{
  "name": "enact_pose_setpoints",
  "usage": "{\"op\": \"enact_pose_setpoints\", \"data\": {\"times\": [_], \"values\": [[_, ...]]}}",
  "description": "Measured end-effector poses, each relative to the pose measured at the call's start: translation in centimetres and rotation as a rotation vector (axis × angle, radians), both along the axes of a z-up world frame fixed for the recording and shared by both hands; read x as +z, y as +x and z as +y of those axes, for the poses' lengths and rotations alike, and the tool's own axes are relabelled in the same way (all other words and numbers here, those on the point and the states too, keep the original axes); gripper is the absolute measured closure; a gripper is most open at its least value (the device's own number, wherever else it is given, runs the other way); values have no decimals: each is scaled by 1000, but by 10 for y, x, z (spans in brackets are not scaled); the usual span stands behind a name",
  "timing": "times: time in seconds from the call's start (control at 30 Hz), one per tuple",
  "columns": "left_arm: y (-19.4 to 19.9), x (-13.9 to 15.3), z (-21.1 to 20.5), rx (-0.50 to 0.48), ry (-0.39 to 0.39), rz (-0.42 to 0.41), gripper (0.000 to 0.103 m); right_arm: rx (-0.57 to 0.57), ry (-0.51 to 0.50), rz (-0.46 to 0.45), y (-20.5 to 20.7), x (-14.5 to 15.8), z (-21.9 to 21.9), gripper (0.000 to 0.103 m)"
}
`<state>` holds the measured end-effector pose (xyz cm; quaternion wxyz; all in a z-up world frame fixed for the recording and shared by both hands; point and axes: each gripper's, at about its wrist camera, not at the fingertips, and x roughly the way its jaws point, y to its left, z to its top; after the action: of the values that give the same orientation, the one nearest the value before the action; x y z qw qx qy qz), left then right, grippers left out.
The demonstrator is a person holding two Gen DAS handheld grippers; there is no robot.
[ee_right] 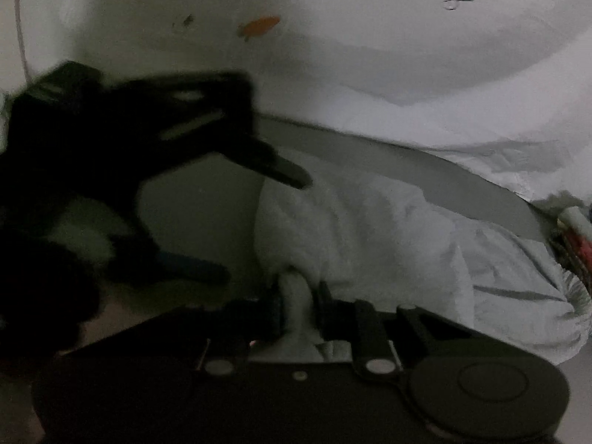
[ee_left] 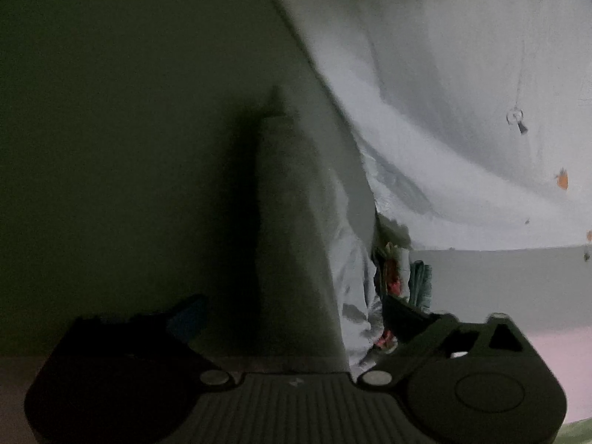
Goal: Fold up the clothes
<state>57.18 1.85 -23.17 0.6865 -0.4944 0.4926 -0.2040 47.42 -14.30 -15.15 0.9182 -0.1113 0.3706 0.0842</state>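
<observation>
A white garment lies bunched on a grey surface. My right gripper is shut on a fold of the white garment at its near edge. My left gripper shows in the right wrist view as a dark blurred shape at the left, jaws wide apart, upper finger touching the top of the garment and blue-padded lower finger beside it. In the left wrist view the left gripper is open, a grey-white fold of the garment hanging between its spread fingers.
A white sheet printed with small orange carrots covers the background; it also shows in the left wrist view. A pile of colourful clothes lies at the far right, also seen in the left wrist view.
</observation>
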Motion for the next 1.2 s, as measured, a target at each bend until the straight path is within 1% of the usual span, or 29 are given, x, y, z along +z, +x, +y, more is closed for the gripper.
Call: {"op": "enact_pose_setpoints", "data": {"times": [0.03,0.07,0.1,0.13,0.17,0.2,0.23,0.27,0.33,0.43,0.47,0.53,0.67,0.7,0.77,0.8,0.83,0.87,0.9,0.93,0.97,1.0,1.07,1.13,1.2], "values": [[5,2,-5,11,25,9,46,-3,12,-7,0,3,-4,85],[10,5,-10,31,58,29,65,-1,22,-16,-2,5,-8,86],[15,8,-14,49,83,45,77,1,32,-25,-3,7,-12,86],[19,10,-18,68,109,61,81,3,46,-31,-3,8,-19,87],[21,14,-22,85,124,68,83,3,68,-37,-4,11,-25,87],[20,21,-26,100,122,58,85,3,94,-44,-6,14,-31,87],[19,29,-31,111,129,43,85,-1,124,-51,-8,18,-37,87],[16,39,-39,116,153,17,86,-8,165,-60,-8,22,-48,87],[12,60,-55,121,195,-28,86,-25,252,-78,-6,32,-73,87],[8,94,-88,134,220,-76,86,-36,382,-110,-9,48,-120,87],[7,105,-101,136,234,-98,86,-36,424,-119,-12,52,-139,87],[3,131,-139,129,296,-152,86,-41,496,-140,-15,62,-181,87],[5,172,-233,67,432,-251,86,-74,577,-173,-19,74,-269,87],[10,177,-260,45,450,-266,85,-95,606,-174,-19,73,-294,87],[21,180,-312,-6,457,-287,81,-149,663,-172,-20,71,-343,87],[27,176,-339,-36,465,-289,76,-197,679,-168,-19,66,-368,87],[33,172,-362,-58,477,-289,72,-249,692,-163,-18,60,-393,84],[37,164,-385,-81,486,-303,58,-310,680,-159,-14,52,-415,74],[43,155,-407,-102,498,-333,35,-368,648,-148,-10,42,-435,66],[49,143,-427,-119,520,-350,26,-402,609,-118,-3,31,-455,49],[56,131,-441,-132,552,-328,23,-419,576,-86,4,20,-472,47],[61,122,-455,-148,582,-299,23,-430,552,-61,9,11,-486,47],[58,110,-460,-170,608,-284,22,-419,536,-24,15,-4,-508,44],[43,106,-451,-172,650,-286,22,-394,537,-2,20,-15,-520,40],[33,103,-433,-155,706,-267,21,-376,523,26,25,-24,-526,40]]}}
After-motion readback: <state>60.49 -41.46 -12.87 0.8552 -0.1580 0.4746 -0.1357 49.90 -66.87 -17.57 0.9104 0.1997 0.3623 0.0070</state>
